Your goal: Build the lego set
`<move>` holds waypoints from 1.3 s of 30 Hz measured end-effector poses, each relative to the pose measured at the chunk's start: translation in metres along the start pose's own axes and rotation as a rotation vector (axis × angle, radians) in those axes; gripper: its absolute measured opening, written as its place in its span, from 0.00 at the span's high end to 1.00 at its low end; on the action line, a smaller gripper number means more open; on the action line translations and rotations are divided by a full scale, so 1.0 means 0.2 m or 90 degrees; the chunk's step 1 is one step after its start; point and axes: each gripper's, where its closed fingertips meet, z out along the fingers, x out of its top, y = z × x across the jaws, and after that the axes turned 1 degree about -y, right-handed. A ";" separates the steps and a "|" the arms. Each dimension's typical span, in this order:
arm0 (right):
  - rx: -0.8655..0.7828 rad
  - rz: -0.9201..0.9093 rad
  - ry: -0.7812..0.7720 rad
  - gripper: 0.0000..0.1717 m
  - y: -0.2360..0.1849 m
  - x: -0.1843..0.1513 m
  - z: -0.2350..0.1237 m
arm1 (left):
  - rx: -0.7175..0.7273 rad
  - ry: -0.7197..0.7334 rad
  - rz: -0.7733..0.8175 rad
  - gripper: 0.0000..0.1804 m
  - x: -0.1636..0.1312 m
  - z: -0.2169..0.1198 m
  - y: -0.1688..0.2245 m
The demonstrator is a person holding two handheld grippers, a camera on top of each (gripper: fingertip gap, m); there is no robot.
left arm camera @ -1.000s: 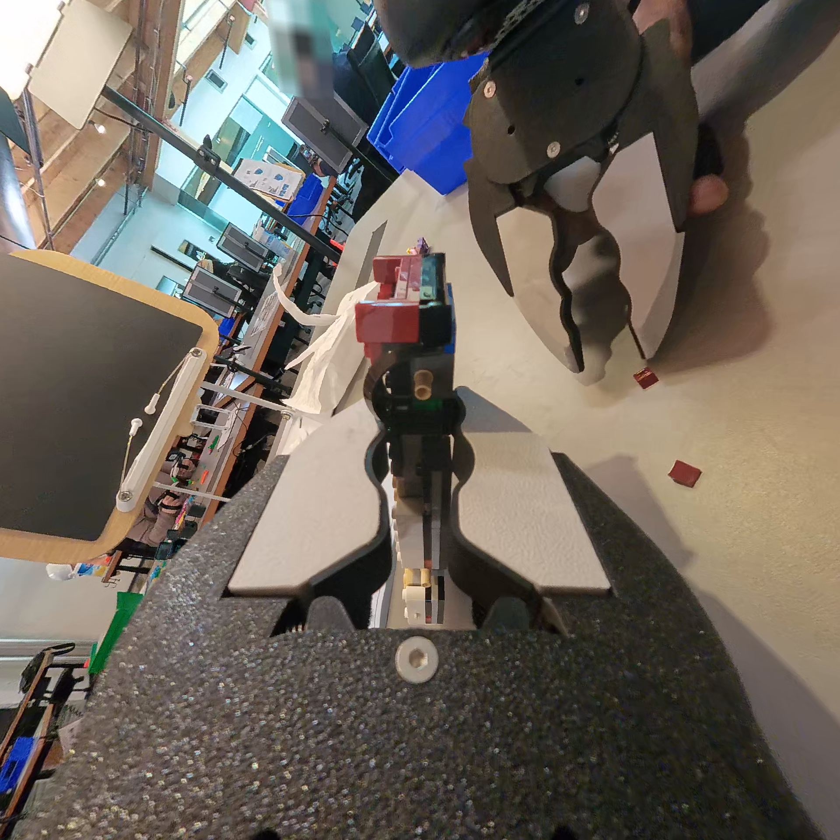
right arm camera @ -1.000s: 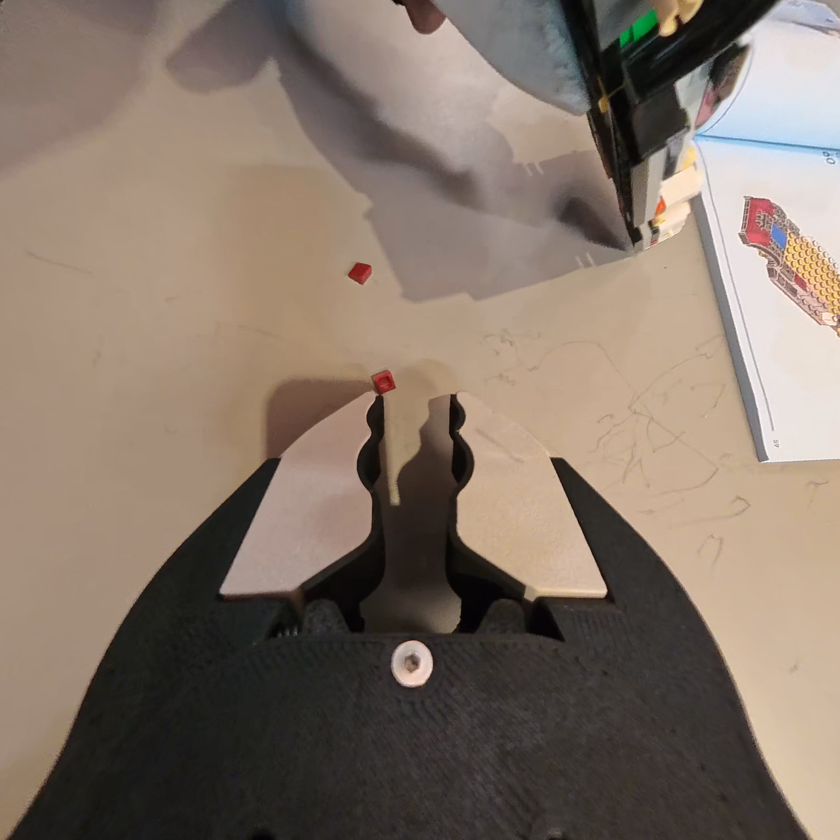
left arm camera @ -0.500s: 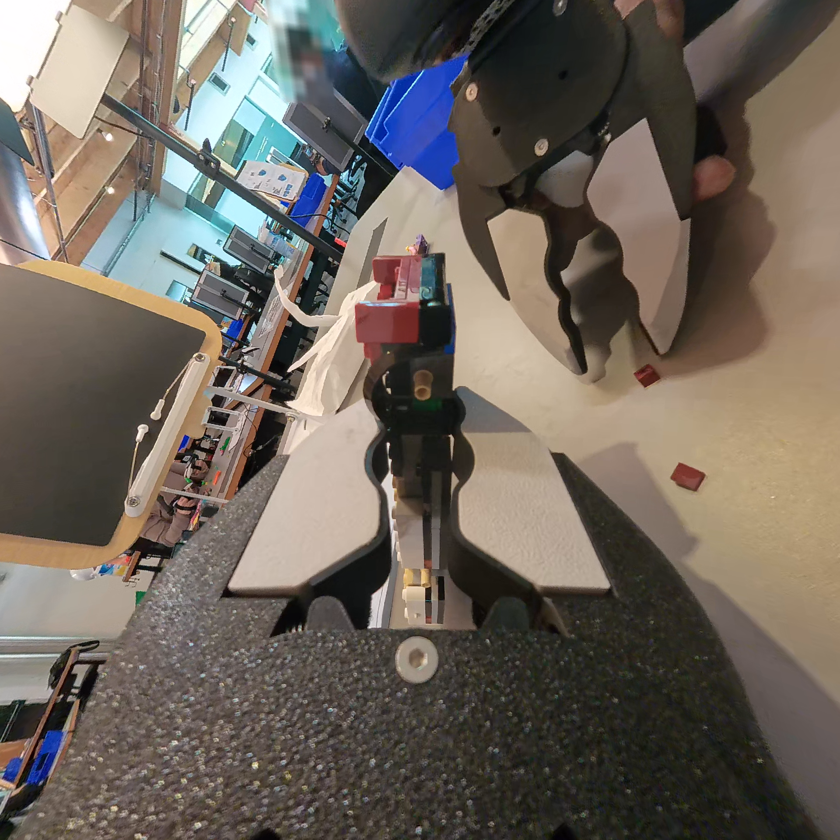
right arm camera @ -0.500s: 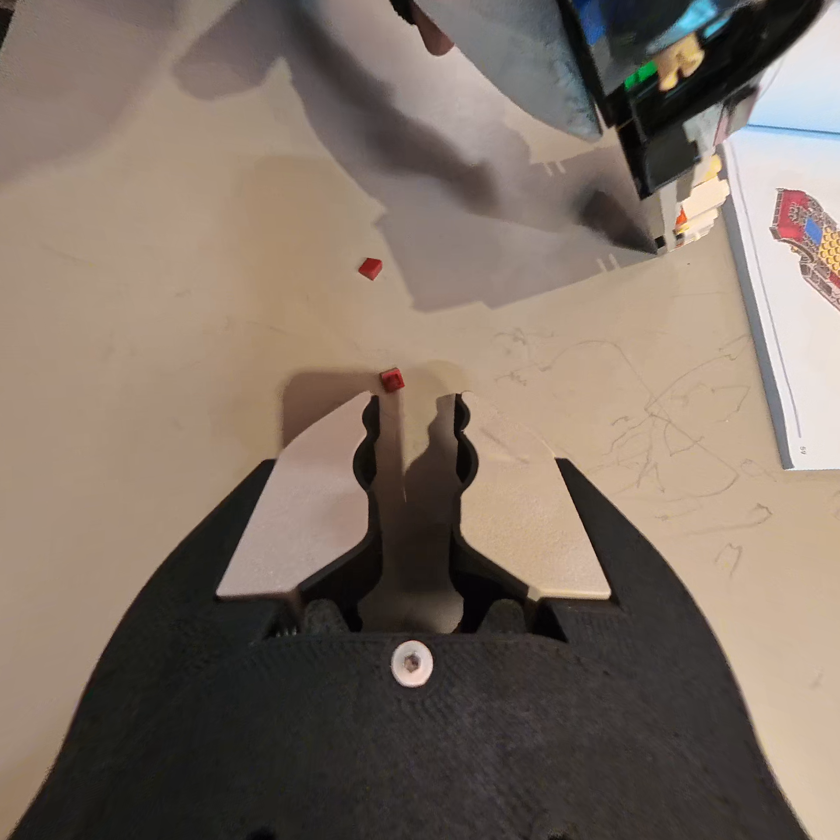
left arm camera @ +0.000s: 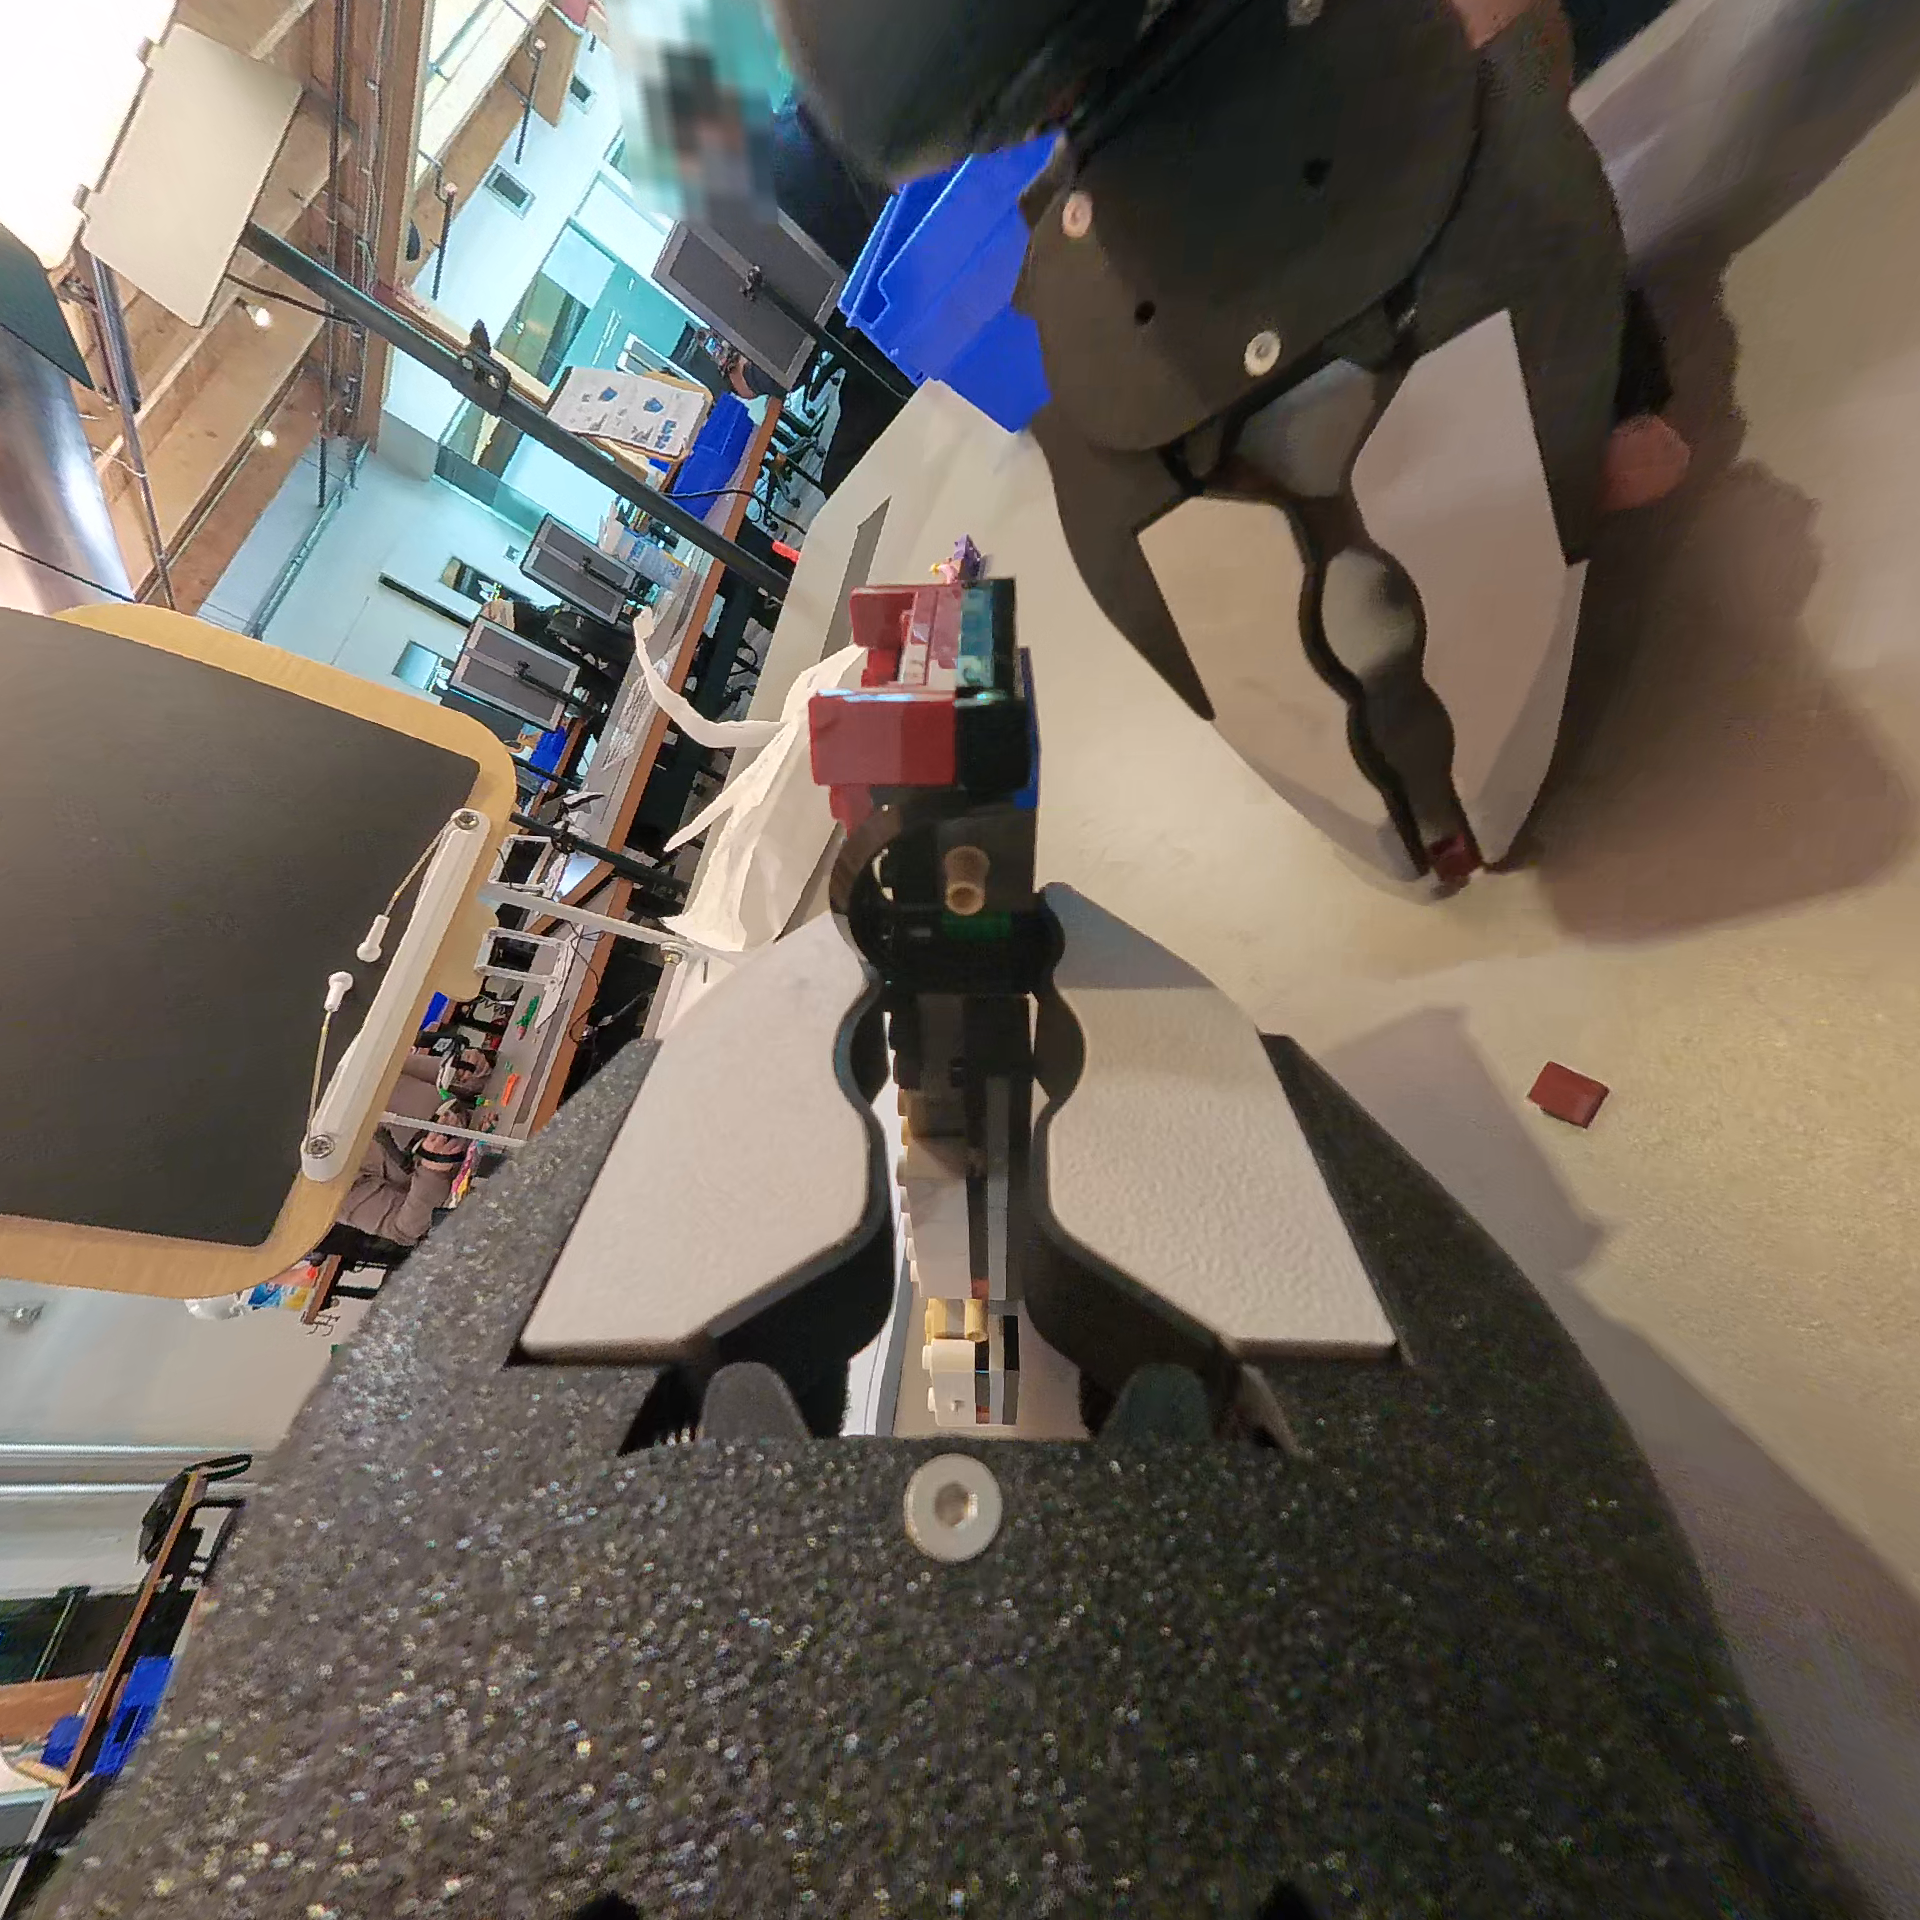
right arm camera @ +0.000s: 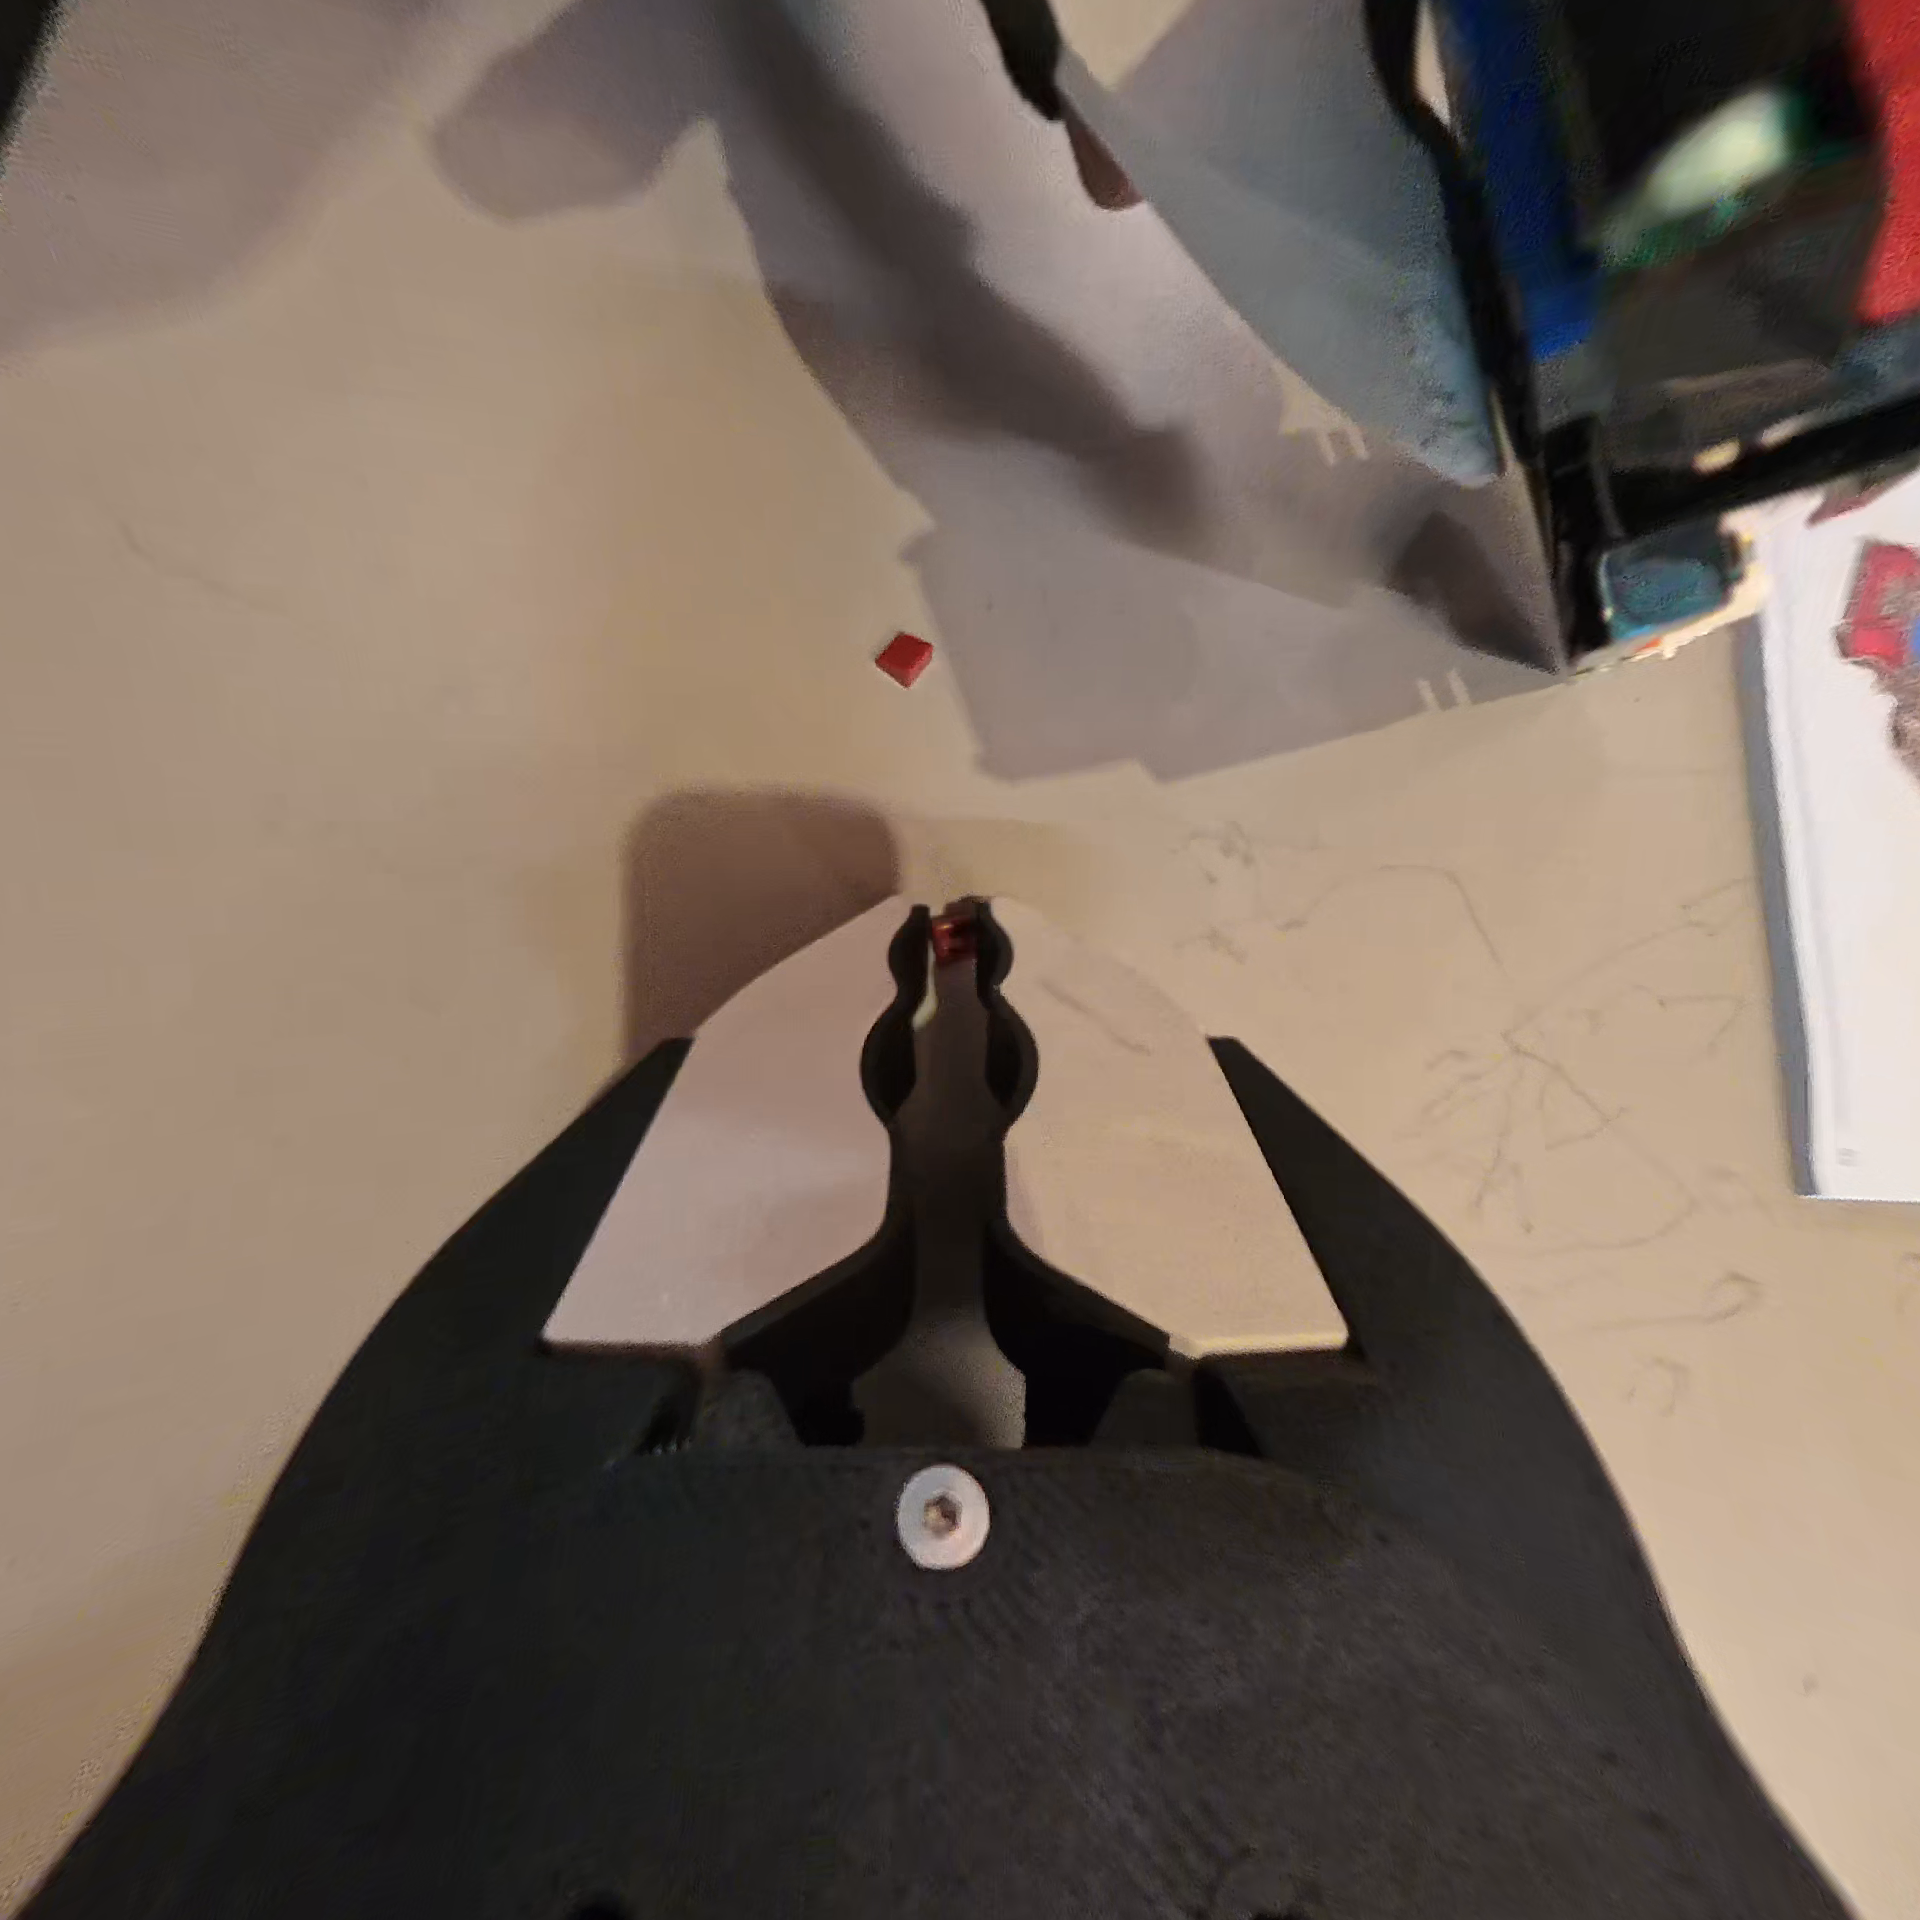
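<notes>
My left gripper [left arm camera: 956, 940] is shut on a toy brick model [left arm camera: 961, 727], black with red, blue and tan parts, held edge-on above the table; the model also shows at the top right of the right wrist view [right arm camera: 1704, 291]. My right gripper [right arm camera: 949, 920] is shut on a small red brick [right arm camera: 951, 938] at its fingertips, right at the beige table surface. The left wrist view shows it too, with the small red brick [left arm camera: 1451, 854] pinched at the tips of the right gripper [left arm camera: 1439, 847]. A second small red brick [right arm camera: 903, 659] lies loose on the table beyond, also in the left wrist view [left arm camera: 1567, 1092].
An open instruction booklet [right arm camera: 1849, 852] lies at the right on the scratched beige table [right arm camera: 416, 727]. A person's hand [left arm camera: 1642, 462] holds the right gripper. Blue bins [left arm camera: 956, 301] and white crumpled paper [left arm camera: 748, 821] sit at the table's far end.
My right gripper moved slightly so the near red brick sat between its fingers, then closed on it. The left gripper kept holding the model nearly still.
</notes>
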 end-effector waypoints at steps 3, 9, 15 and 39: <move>-0.051 -0.044 -0.042 0.96 0.03 -0.02 -0.05 | 0.003 -0.005 0.003 0.87 0.00 0.00 0.00; -0.122 -0.118 -0.097 0.93 0.08 -0.01 -0.18 | 0.009 -0.016 0.011 0.87 -0.01 0.01 0.00; -0.144 -0.058 -0.040 0.87 0.11 -0.01 -0.25 | 0.024 -0.027 0.000 0.86 -0.04 0.01 -0.04; -0.070 0.008 -0.050 0.87 0.00 -0.10 -0.10 | 0.021 -0.033 0.004 0.87 -0.04 0.05 -0.02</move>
